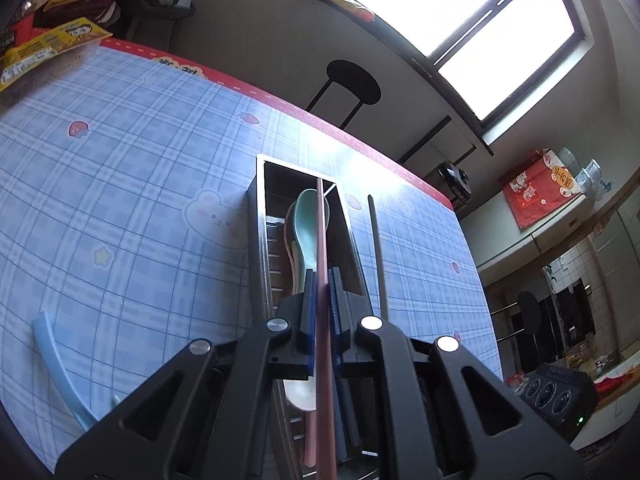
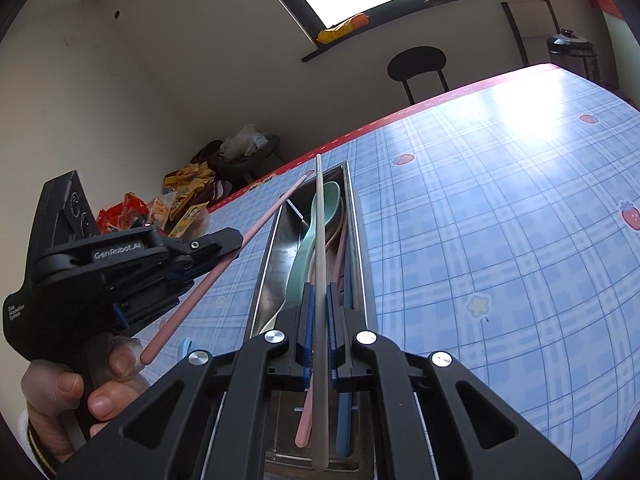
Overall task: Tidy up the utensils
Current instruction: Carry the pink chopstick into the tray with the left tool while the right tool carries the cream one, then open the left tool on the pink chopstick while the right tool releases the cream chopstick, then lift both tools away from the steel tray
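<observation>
A steel utensil box (image 1: 260,200) (image 2: 356,216) lies lengthwise on the blue checked tablecloth. It holds a teal spoon (image 1: 306,220) (image 2: 331,200), other pale spoons and blue sticks. My left gripper (image 1: 321,280) (image 2: 234,242) is shut on a pink chopstick (image 1: 322,232) (image 2: 224,272), which slants over the box's left side. My right gripper (image 2: 319,292) is shut on a white chopstick (image 2: 319,220), held along the box just above it. In the left wrist view a thin stick (image 1: 378,252) looks dark against the light right of the box. A light blue spoon (image 1: 52,360) lies on the cloth at the left.
Snack packets (image 1: 52,40) (image 2: 180,208) are piled at the table's far corner. A black stool (image 1: 352,80) (image 2: 416,62) stands beyond the red table edge. A black power strip (image 1: 556,396) sits off to the right. A hand (image 2: 80,392) grips the left tool.
</observation>
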Tool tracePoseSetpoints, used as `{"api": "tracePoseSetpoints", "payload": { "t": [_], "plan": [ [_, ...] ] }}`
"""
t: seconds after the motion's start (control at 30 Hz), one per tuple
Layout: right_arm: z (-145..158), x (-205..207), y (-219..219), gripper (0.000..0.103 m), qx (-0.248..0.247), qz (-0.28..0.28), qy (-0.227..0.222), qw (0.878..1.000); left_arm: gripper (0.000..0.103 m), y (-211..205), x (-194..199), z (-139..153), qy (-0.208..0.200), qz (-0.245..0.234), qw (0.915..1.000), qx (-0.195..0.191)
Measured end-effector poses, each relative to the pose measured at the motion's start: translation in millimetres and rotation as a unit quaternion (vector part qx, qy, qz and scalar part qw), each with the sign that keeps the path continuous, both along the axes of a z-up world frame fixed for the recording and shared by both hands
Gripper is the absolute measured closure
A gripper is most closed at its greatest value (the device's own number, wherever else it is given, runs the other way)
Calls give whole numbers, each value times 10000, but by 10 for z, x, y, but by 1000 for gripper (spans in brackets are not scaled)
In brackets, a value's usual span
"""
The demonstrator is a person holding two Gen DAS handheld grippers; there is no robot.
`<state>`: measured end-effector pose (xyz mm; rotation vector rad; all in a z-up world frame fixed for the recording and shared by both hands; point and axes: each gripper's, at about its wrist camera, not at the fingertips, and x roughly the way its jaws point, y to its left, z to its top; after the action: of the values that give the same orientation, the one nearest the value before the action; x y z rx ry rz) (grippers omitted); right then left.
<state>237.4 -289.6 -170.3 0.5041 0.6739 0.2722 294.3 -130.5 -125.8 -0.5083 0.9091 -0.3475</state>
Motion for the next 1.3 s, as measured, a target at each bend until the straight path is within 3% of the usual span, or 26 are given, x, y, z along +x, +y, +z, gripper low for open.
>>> {"api": "tracePoseSetpoints", "payload": {
  "t": [0.27, 0.67, 0.77, 0.97, 1.07, 1.13, 1.23, 1.27, 1.3],
  "plan": [
    [-26, 13, 50, 97, -57, 21, 65, 10000, 93, 60, 155, -170, 370, 462, 9982, -122],
    [-73, 68, 55, 97, -65, 21, 163, 9998, 93, -68, 255, -307, 705, 341, 9968, -137],
    [-87, 85, 38, 96, -47, 22, 201, 9998, 94, -98, 267, -320, 732, 236, 9969, -140],
    [-45, 71, 22, 92, -82, 1, 104, 9999, 82, -97, 221, -191, 427, 161, 9989, 96],
    [27, 14, 3, 65, -196, -96, -76, 9997, 71, -53, 146, -14, 46, 97, 9995, 282],
    [80, -25, -2, 45, -306, -176, -193, 9992, 56, -14, 71, 131, -282, 88, 9982, 513],
    [156, -81, -6, 23, -478, -328, -357, 9977, 37, 78, -89, 326, -738, 107, 9933, 878],
    [172, -96, -7, 20, -560, -391, -387, 9969, 31, 119, -144, 381, -849, 126, 9913, 994],
    [182, -104, -10, 15, -631, -446, -410, 9962, 19, 167, -198, 432, -961, 157, 9895, 1072]
  ]
}}
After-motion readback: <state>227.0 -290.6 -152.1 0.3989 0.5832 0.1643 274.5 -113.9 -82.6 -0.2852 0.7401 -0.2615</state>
